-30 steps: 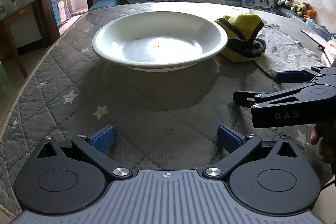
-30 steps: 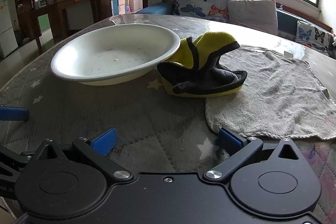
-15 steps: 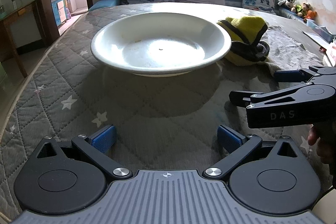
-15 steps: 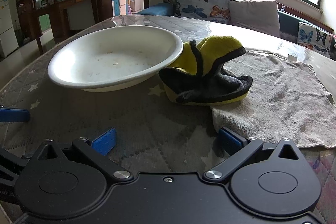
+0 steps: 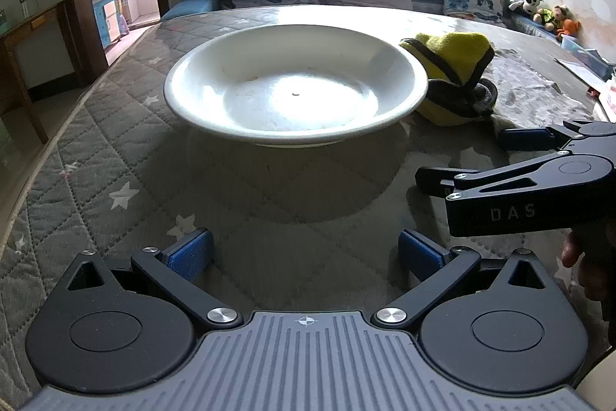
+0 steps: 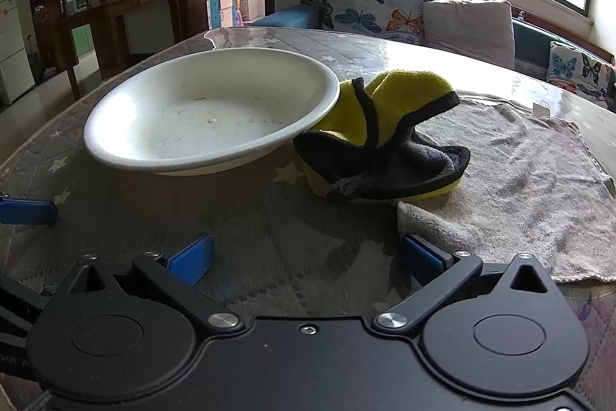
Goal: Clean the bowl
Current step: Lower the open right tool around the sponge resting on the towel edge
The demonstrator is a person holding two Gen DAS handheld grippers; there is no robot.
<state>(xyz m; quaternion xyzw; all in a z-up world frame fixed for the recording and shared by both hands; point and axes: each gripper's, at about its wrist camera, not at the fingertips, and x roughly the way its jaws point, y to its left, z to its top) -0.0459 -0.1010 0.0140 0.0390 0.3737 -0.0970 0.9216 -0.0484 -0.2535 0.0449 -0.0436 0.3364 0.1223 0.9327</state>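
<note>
Status: cleaning not started. White bowl (image 6: pixel 210 110) upright on quilted table cover (image 5: pixel 115 156), crumbs and specks visible inside; yellow-and-black cloth (image 6: pixel 389 141) touching right rim, untouched, partly on grey towel (image 6: pixel 519 176)

Left gripper (image 5: pixel 304 255): released, empty, aimed at bowl. Right gripper (image 6: pixel 306 259): released, empty, aimed between bowl and cloth

Remaining: grasp cloth, steady bowl, wipe interior

Change versus 1 s earlier: both grippers advanced; bowl and cloth larger in both views, otherwise unmoved
</note>
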